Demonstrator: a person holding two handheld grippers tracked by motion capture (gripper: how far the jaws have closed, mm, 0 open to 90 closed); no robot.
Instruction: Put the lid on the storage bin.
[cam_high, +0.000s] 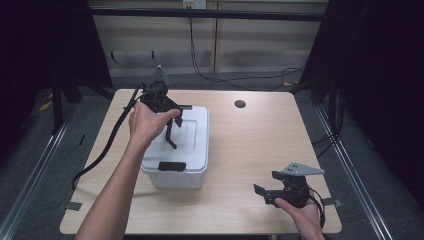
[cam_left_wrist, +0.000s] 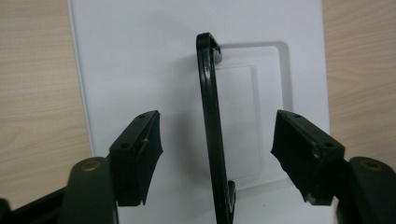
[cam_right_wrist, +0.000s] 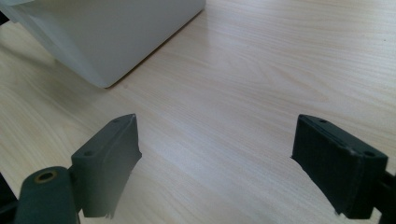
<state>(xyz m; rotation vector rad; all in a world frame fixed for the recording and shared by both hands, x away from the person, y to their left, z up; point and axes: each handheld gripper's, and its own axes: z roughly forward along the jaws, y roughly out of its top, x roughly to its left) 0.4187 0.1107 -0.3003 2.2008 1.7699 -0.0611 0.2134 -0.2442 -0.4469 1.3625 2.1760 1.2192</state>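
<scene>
A: Why does the white box (cam_high: 177, 145), left of centre on the table (cam_high: 250, 150), have its black handle (cam_left_wrist: 210, 126) upright?

B: The left gripper (cam_left_wrist: 217, 140) straddles it, jaws apart, presumably to grasp. The right gripper (cam_high: 265, 194), lower right, rests with jaws apart.

A: Left arm? 
B: The left forearm (cam_high: 112, 192) reaches forward from the bottom edge; the left hand (cam_high: 145, 122) grips the left gripper (cam_left_wrist: 215, 140) from above, jaws pointing down and spread wide.

A: Right arm? 
B: The right hand (cam_high: 302, 212) sits low at the near right, holding the right gripper (cam_right_wrist: 215, 163) level, jaws pointing left and parted wide, with nothing between them.
</scene>
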